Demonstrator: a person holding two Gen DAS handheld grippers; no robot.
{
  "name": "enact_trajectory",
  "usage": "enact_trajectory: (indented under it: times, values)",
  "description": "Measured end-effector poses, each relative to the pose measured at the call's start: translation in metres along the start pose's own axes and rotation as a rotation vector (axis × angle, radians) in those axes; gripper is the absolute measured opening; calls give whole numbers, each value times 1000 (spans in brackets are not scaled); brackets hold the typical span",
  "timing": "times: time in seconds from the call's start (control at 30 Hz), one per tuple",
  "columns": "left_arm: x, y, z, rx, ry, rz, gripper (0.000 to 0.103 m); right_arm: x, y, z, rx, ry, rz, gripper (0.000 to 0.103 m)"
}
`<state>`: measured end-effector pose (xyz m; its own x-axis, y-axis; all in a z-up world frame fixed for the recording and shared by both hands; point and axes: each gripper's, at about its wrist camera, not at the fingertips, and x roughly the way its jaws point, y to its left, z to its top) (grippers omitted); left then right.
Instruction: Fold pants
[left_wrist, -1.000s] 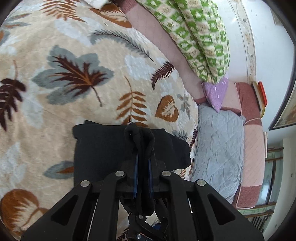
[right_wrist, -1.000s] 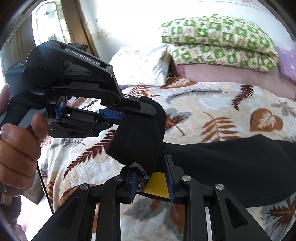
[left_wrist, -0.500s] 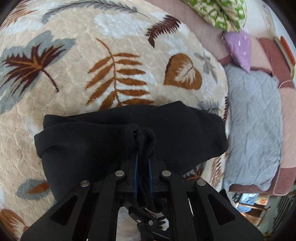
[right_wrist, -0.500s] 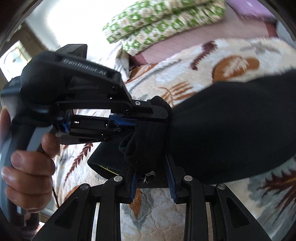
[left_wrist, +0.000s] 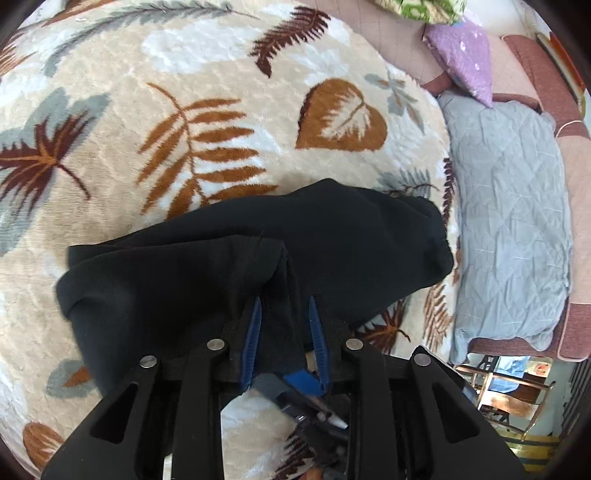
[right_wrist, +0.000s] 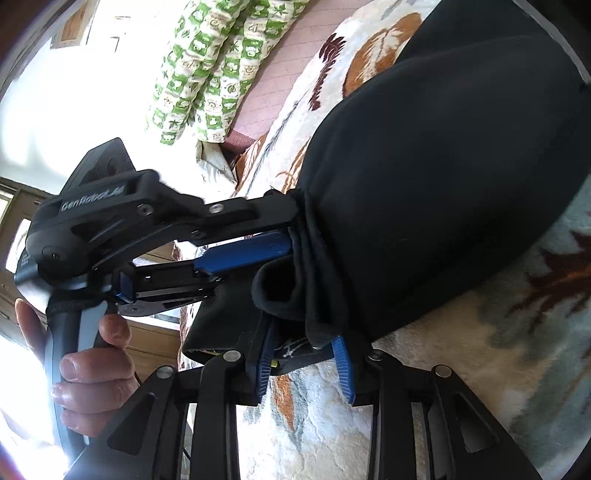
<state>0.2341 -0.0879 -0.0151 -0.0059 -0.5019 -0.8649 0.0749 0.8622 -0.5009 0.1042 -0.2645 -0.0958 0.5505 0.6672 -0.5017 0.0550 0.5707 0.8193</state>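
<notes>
Left tongs (left_wrist: 284, 317): our jaws have just been opening; cloth lies loose between the parted pads.
Right tongs (right_wrist: 306, 363): also just opening, hem bunched between the pads, barely gripped if at all.
Pants (left_wrist: 332, 240): black, folded double on the bed (left_wrist: 221, 110), near its edge.
Doing it well: we judge both should release fully, then back out low without dragging the top layer.

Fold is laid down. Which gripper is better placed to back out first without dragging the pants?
Left, probably. Both jaws have just been opening, but on the left gripper the pads stand clear of the pants, while a bunched hem hangs against a pad of the right gripper.
</notes>
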Motion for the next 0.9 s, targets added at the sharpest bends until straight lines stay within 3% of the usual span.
enact_trajectory:
  times: [0.2, 0.27, 0.3, 0.37, 0.53, 0.63, 0.8, 0.9]
  values:
    - [-48, 18, -7, -34, -78, -78, 25, -24, 0, -2, -26, -40, -40, 49]
    - [-65, 28, -18, -29, -120, -63, 39, -35, 2, -1, -40, -64, -51, 50]
    - [-70, 34, -28, -25, -145, -44, 42, -41, 4, 1, -51, -70, -49, 50]
    - [-74, 47, -47, -35, -178, -35, 44, -49, 10, 3, -73, -70, -35, 56]
    - [-64, 77, -90, -107, -179, -136, 44, -41, 34, 21, -157, -22, -39, 62]
    - [-62, 69, -112, -48, -239, -64, 44, -25, 38, 41, -131, 5, -56, 69]
    - [-47, 45, -135, 119, -361, 205, 44, -3, 38, 61, -129, 76, -90, 71]
    - [-29, 40, -135, 156, -349, 234, 44, 12, 38, 66, -150, 115, -114, 72]
